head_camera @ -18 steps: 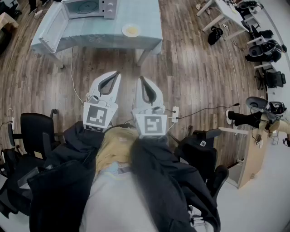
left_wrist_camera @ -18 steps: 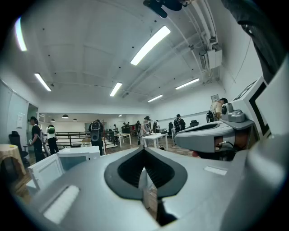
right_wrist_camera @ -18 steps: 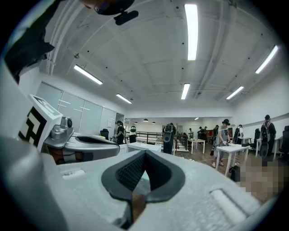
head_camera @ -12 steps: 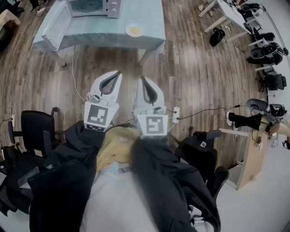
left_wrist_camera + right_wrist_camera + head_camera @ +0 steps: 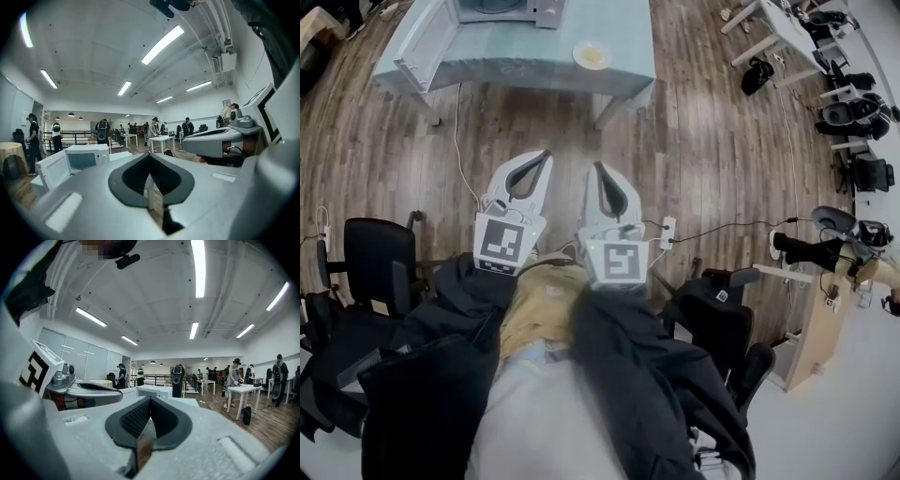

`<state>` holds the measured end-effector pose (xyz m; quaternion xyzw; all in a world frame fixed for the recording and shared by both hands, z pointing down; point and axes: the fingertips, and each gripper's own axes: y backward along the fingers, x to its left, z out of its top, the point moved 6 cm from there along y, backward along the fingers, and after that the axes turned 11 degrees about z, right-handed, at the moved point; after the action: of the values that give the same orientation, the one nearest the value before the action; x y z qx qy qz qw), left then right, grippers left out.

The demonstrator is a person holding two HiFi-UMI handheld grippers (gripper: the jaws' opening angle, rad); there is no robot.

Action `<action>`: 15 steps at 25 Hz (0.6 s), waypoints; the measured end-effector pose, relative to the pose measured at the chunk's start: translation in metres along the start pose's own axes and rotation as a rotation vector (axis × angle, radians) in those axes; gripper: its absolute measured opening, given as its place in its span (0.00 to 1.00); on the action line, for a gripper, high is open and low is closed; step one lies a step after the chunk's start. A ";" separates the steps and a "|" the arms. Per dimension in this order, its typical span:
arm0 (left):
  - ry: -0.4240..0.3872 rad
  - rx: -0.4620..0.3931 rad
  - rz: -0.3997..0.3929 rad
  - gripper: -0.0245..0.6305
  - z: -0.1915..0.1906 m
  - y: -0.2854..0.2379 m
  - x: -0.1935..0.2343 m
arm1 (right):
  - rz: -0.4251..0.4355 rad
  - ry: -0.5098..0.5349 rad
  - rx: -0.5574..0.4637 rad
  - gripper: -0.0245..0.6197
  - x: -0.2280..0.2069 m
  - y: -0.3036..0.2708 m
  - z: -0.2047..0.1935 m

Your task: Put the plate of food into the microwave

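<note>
The plate of food [image 5: 592,55], a white plate with yellow food, sits on the pale blue table [image 5: 534,70] far ahead of me. The white microwave [image 5: 508,9] stands at the table's back, its door [image 5: 427,33] swung open to the left. In the left gripper view the microwave [image 5: 86,156] and its open door [image 5: 52,169] show at left. My left gripper [image 5: 546,155] and right gripper [image 5: 594,167] hang side by side over the wood floor, well short of the table. Both are shut and empty, as the left gripper [image 5: 150,154] and right gripper [image 5: 150,399] also show in their own views.
Black office chairs stand at my left [image 5: 370,272] and right [image 5: 712,314]. A power strip [image 5: 667,232] with cables lies on the floor by the right gripper. White desks [image 5: 778,23] and more chairs line the right side. People stand in the room's background [image 5: 233,376].
The table, plate and microwave have slid up and to the right in the head view. Both grippers stay shut and side by side.
</note>
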<state>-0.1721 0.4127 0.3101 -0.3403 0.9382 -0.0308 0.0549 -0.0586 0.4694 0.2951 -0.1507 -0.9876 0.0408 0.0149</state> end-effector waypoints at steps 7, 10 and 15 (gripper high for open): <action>0.029 0.034 -0.018 0.03 -0.018 0.012 0.014 | -0.016 -0.021 0.033 0.03 0.023 -0.005 -0.013; 0.047 0.046 -0.033 0.03 -0.026 0.015 0.015 | -0.021 -0.029 0.042 0.03 0.030 -0.004 -0.019; 0.076 0.074 -0.047 0.03 -0.037 0.015 0.011 | -0.032 -0.040 0.080 0.03 0.029 0.002 -0.027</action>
<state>-0.1945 0.4178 0.3446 -0.3586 0.9296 -0.0796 0.0308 -0.0844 0.4815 0.3226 -0.1334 -0.9876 0.0829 0.0021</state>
